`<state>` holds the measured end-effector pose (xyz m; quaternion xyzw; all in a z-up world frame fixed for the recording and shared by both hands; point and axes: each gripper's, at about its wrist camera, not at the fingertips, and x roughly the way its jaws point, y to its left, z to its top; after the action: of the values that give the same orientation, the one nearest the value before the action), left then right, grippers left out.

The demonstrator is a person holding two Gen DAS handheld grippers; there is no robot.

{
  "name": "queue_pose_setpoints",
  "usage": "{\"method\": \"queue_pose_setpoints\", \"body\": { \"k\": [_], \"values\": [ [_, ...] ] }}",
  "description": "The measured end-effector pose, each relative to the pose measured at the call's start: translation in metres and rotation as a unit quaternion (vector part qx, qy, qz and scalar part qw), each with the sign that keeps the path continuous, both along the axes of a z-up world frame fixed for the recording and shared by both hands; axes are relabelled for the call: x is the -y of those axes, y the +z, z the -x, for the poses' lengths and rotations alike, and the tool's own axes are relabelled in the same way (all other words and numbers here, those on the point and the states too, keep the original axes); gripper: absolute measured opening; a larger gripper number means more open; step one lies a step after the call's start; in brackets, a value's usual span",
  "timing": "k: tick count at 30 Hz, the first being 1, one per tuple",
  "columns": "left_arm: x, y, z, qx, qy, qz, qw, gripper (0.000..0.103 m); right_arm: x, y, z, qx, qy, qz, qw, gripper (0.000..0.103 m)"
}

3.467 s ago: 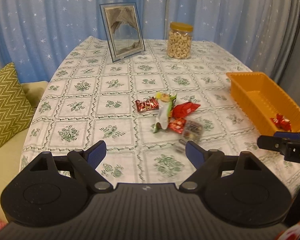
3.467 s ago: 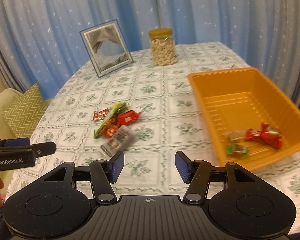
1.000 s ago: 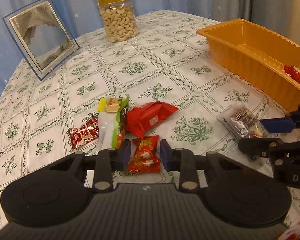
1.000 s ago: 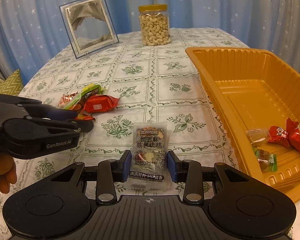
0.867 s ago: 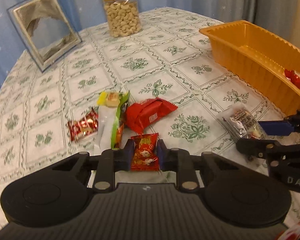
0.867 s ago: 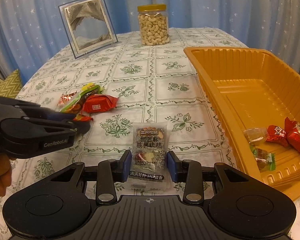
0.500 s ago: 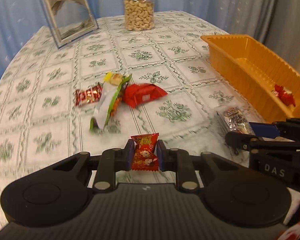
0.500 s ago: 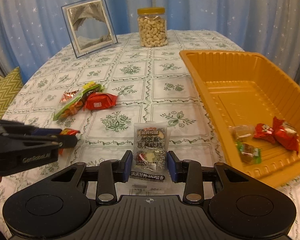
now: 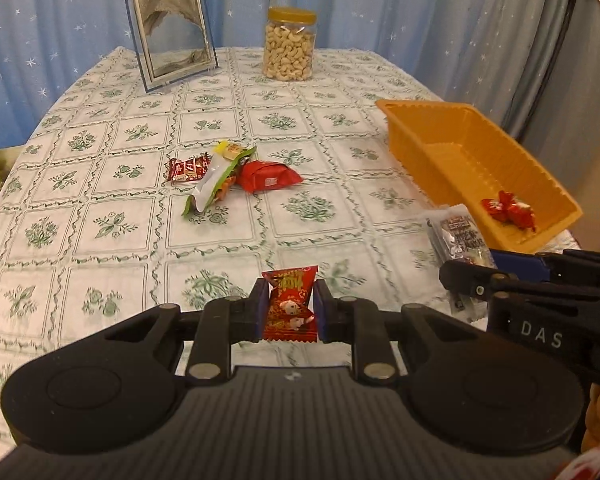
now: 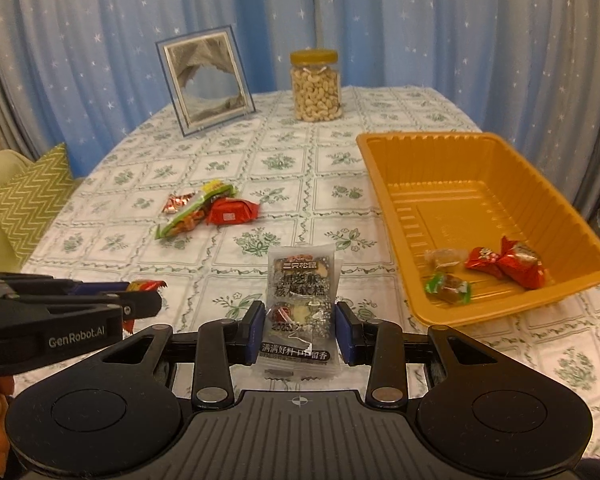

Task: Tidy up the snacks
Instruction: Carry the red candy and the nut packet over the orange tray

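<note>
Above the tablecloth (image 9: 112,216), both grippers carry a snack toward the tray (image 10: 384,184): the left gripper (image 9: 288,310) has its jaws nearly shut, clamped on a small red packet (image 9: 290,304), and the right gripper (image 10: 298,328) is part open, pinching a clear sesame pack (image 10: 302,292). This looks like the carry step. Next, each load should go over the tray rim and be released beside the sweets (image 10: 500,260) already there. Three more snacks (image 9: 228,176) lie mid-table
</note>
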<state>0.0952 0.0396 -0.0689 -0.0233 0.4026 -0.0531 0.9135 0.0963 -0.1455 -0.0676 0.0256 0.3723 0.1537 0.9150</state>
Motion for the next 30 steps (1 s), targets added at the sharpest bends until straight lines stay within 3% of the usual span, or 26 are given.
{"method": "queue_pose_setpoints", "body": {
  "k": [13,30],
  "values": [
    [0.022,0.026,0.033,0.018,-0.004,0.008,0.9998,0.021,0.025,0.026,0.032,0.023,-0.016,-0.004,1.000,0.038],
    [0.055,0.043,0.032,0.034,-0.031,0.017,0.9988,0.021,0.066,0.037,0.042,0.034,-0.058,-0.011,0.998,0.038]
  ]
}}
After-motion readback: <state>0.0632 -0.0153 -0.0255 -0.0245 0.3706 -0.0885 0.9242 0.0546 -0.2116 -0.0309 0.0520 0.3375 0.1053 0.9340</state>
